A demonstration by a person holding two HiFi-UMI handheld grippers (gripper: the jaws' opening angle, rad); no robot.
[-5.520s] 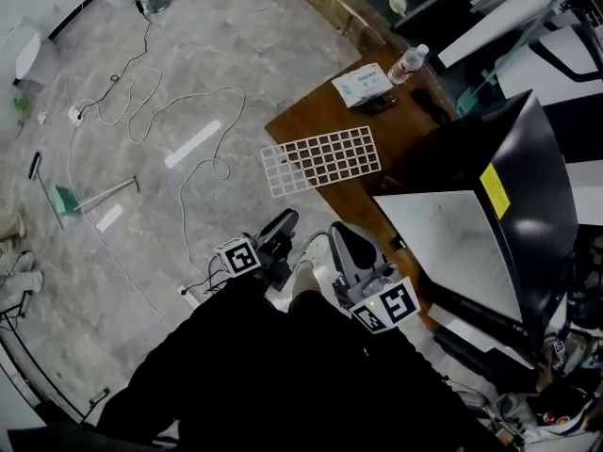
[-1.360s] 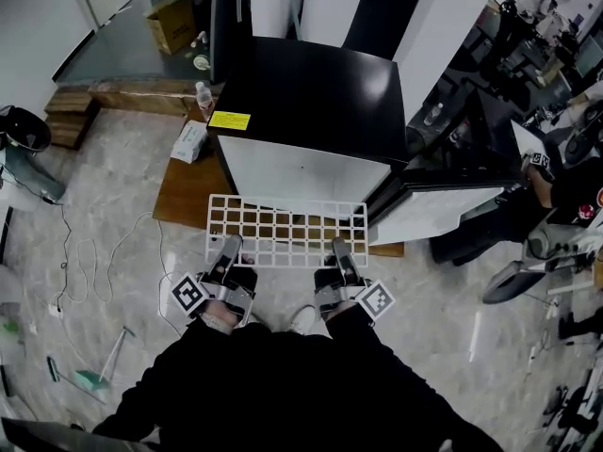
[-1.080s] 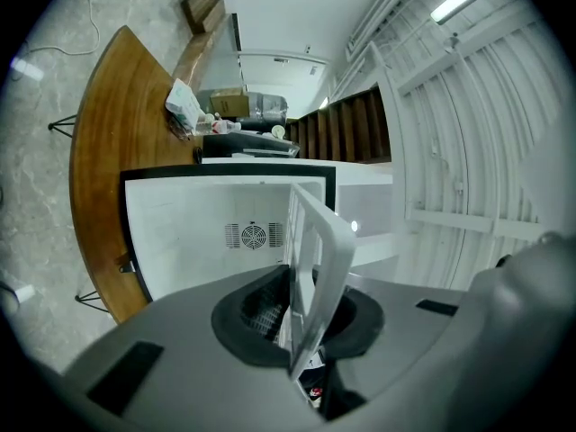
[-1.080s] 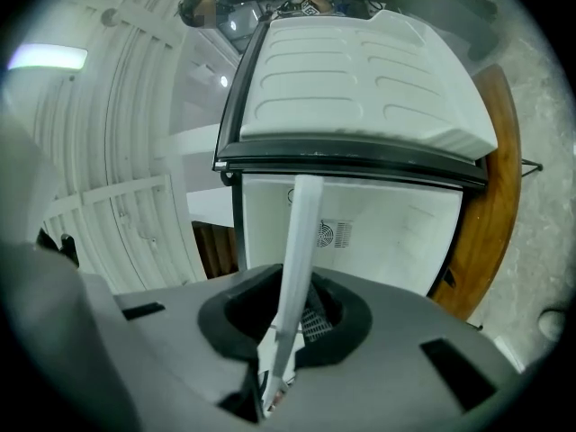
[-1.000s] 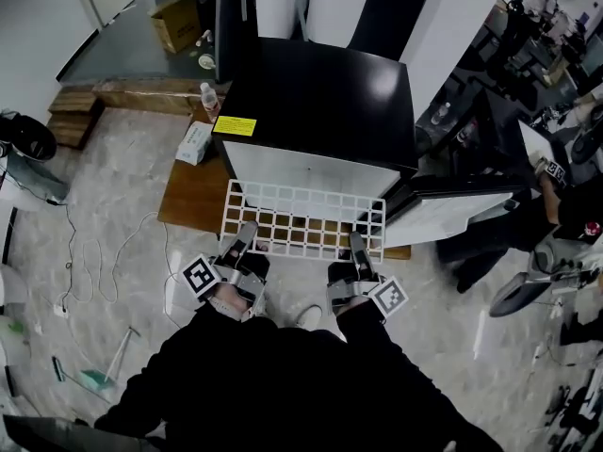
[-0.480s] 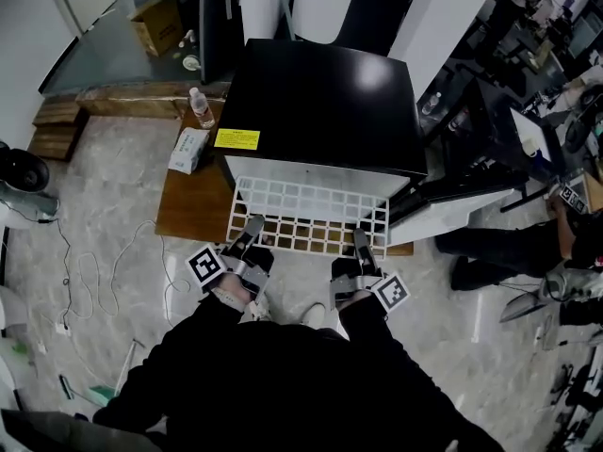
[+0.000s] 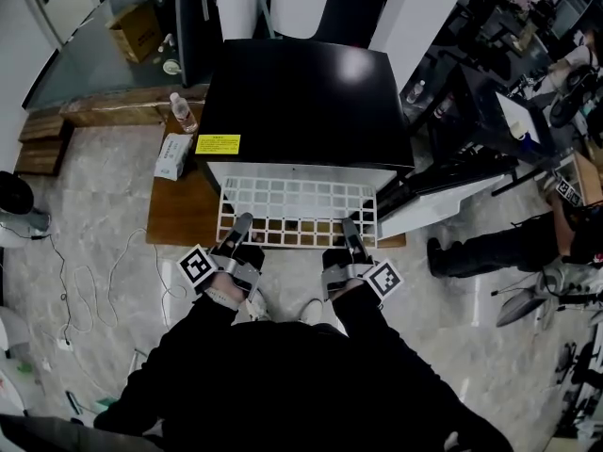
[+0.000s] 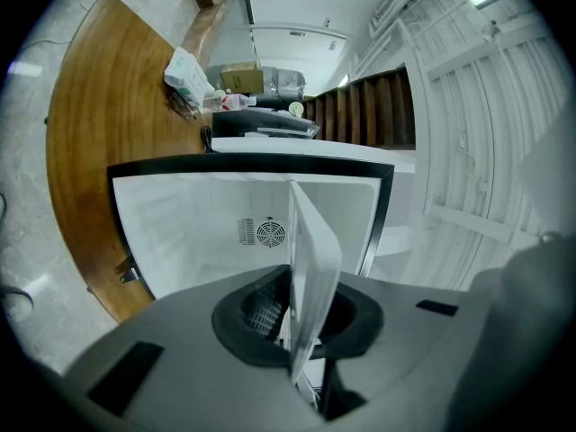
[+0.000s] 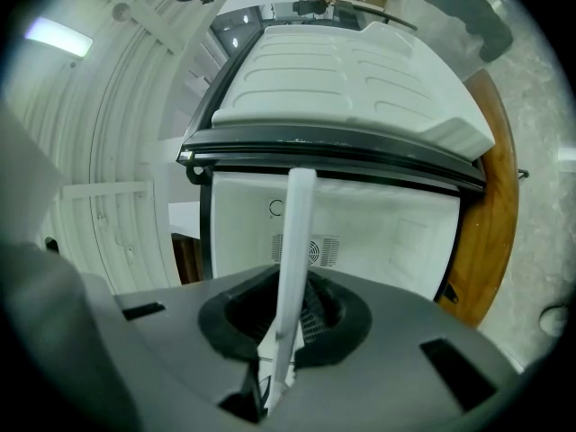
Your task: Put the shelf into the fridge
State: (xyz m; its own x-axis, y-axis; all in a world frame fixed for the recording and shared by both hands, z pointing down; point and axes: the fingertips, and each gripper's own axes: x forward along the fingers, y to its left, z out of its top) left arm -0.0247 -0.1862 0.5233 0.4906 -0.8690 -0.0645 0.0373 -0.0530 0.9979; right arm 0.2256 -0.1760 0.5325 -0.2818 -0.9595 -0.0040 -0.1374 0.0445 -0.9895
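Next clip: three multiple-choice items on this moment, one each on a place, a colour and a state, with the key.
1. Where is the shelf relative to the fridge?
A. fully seated inside it
B. at its open front
C. on its top

2. What colour is the label on the fridge's top?
A. yellow
B. red
C. blue

3. How are the left gripper and right gripper?
A. both open
B. both shut on the shelf
C. one shut, one open

Key: 1 B, its far edge reaches the opening; 2 A, yellow on black; 3 B, each gripper view shows it clamped.
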